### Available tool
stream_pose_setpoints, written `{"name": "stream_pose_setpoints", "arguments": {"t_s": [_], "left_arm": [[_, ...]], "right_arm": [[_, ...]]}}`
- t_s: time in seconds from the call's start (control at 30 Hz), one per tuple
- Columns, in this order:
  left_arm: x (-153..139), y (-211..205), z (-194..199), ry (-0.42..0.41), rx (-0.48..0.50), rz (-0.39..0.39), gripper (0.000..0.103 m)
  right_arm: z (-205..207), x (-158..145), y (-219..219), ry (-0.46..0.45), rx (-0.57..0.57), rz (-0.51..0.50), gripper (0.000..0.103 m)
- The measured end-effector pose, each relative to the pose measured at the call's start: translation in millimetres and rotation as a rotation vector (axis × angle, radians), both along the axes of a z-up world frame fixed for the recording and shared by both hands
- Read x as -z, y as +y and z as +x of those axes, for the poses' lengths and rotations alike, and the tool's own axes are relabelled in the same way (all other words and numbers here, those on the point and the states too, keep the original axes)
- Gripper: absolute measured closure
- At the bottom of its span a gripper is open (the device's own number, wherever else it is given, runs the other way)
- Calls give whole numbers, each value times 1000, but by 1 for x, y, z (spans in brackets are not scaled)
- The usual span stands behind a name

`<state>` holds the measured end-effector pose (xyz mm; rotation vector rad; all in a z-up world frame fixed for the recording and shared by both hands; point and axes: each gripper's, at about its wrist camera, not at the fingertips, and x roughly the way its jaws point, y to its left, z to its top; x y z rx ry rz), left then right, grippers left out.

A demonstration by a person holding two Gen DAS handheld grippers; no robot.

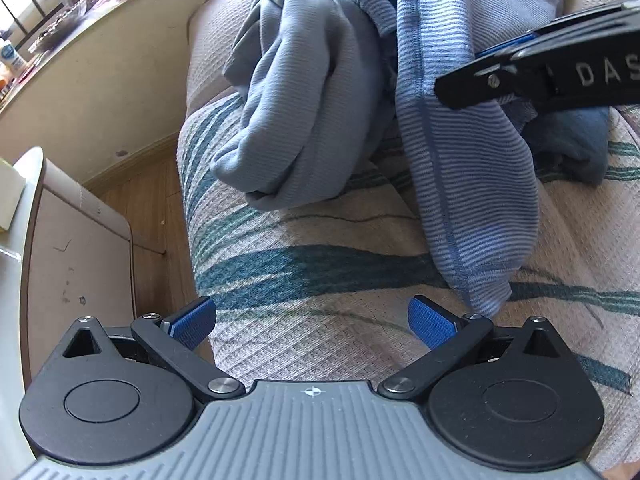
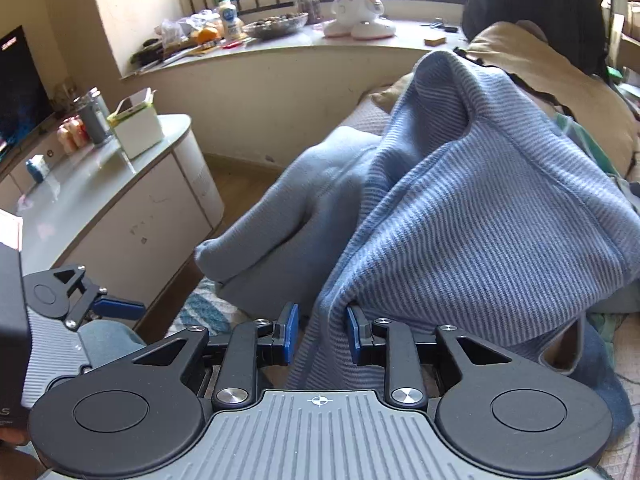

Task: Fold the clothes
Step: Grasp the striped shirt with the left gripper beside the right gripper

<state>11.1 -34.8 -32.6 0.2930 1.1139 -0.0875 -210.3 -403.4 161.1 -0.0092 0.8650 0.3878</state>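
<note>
I can't see the far end of the striped garment (image 2: 500, 216); it covers much of the plain blue garment (image 2: 280, 216) beneath.

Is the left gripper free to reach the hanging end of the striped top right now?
Probably yes. The left gripper is open and empty above the patterned cover, and the striped top's lower end hangs just ahead to its right, nothing between. The right gripper holds that top higher up.

Home: sofa (image 1: 320, 340), TV (image 2: 16, 92), cluttered windowsill (image 2: 280, 46)
</note>
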Motion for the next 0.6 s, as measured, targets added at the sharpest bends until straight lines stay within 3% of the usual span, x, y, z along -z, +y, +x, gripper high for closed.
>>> {"name": "stream_pose_setpoints", "arguments": {"t_s": [0.13,0.27,0.4,0.6], "left_arm": [[-8,-16,6,-18,56,-12,0],[-19,-39,14,-45,136,-25,0],[-28,-61,27,-87,189,-11,0],[-31,-83,55,-90,191,-33,2]], "right_arm": [[-8,-12,-32,-25,73,-18,75],[-15,-21,-72,-63,193,-58,64],[-14,-19,-106,-72,296,-101,64],[-3,-12,-131,-66,353,-137,64]]}}
